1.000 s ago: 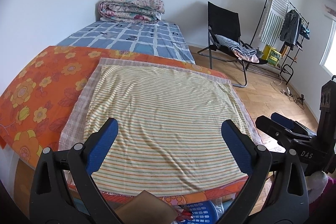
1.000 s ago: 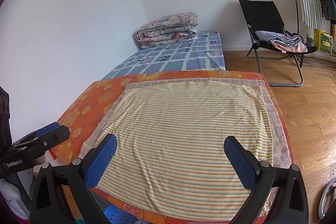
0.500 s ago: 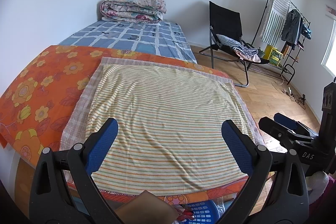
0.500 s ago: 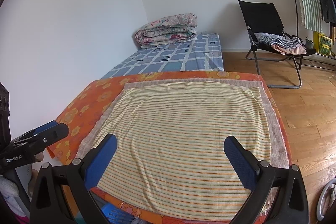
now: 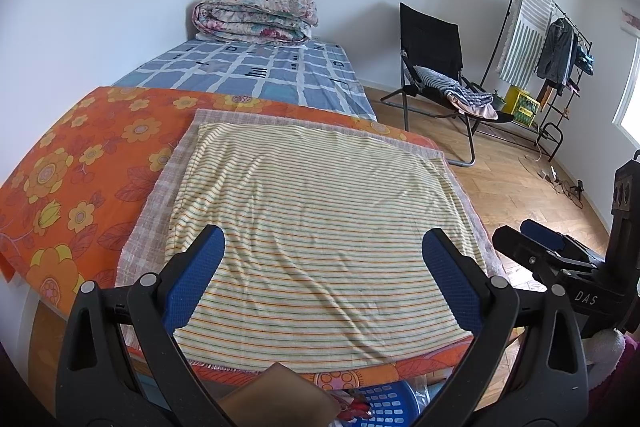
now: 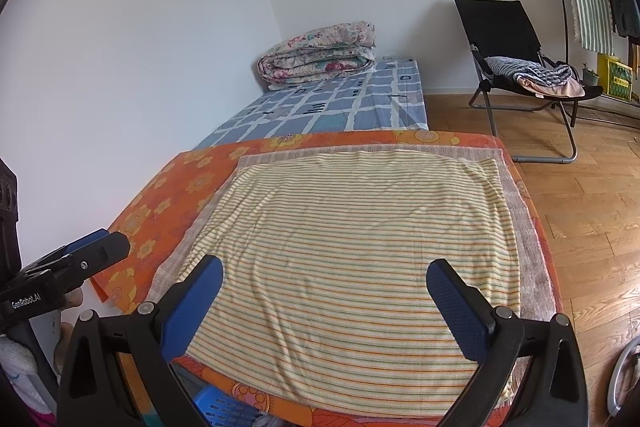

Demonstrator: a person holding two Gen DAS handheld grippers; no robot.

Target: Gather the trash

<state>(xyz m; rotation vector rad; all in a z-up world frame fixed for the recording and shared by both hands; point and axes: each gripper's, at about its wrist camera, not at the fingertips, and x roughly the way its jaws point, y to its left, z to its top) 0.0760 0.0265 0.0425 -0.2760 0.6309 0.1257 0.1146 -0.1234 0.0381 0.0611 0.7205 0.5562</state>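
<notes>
My left gripper (image 5: 323, 259) hangs open over the near edge of a striped cloth (image 5: 320, 227) on an orange flowered table cover (image 5: 80, 163), nothing between its blue pads. My right gripper (image 6: 325, 289) is open too, above the same striped cloth (image 6: 360, 235). Below the table's near edge sits a blue plastic basket (image 5: 384, 407) with a brown paper piece (image 5: 280, 399) and red scraps (image 5: 356, 405) in it; in the right wrist view only a corner of the basket (image 6: 224, 407) shows. No loose trash shows on the cloth.
Beyond the table lies a bed with a blue checked sheet (image 5: 256, 71) and a folded floral quilt (image 5: 256, 19). A black folding chair with clothes (image 5: 440, 67) and a drying rack (image 5: 552, 39) stand on the wooden floor at right. White wall at left.
Both grippers have drawn back and risen slightly from the table; the scene sits a little farther away. Their jaws stayed open.
</notes>
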